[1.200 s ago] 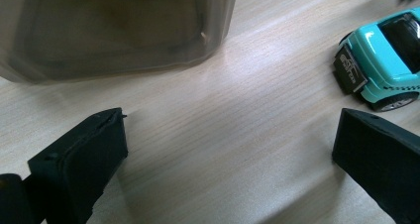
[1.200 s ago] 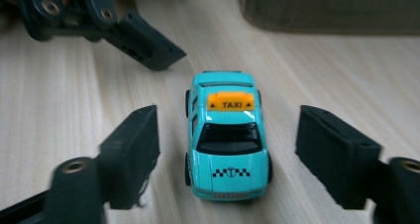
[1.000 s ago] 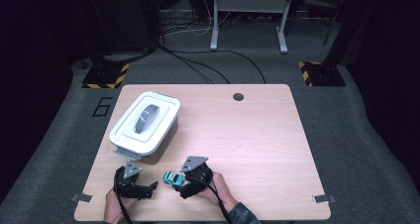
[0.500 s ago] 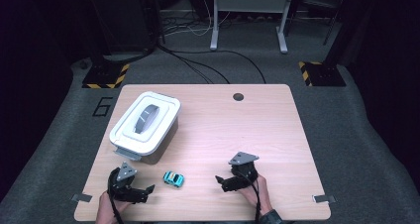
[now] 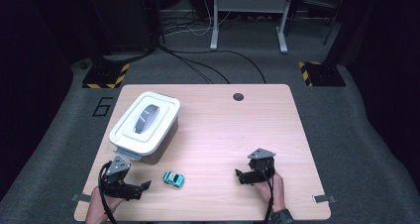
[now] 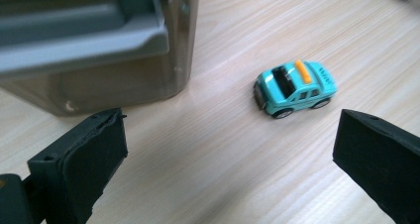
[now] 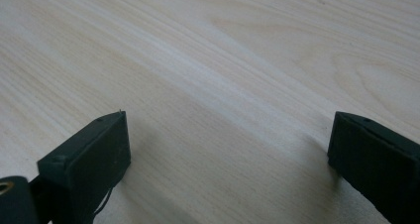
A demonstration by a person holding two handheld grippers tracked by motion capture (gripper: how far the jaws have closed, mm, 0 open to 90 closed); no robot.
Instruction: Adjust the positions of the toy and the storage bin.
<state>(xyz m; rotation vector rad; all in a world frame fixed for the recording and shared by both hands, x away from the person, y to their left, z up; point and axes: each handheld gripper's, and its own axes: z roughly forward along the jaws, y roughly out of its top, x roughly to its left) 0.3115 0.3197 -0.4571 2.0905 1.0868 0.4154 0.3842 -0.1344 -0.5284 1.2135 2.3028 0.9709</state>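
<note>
Right gripper (image 5: 241,177) moved off the toy car (image 5: 174,179), now well to the car's right; jaws have just been opening, nothing between them.

Toy car, teal with an orange roof bar, sits alone on the table (image 5: 223,130), just in front of the lidded box (image 5: 145,126), untouched, on its wheels. Left gripper (image 5: 142,187) rests near the car's left, jaws spread wide and empty, pointing toward the car in the left gripper view. Right gripper jaws spread wide over bare wood in the right gripper view.
</note>
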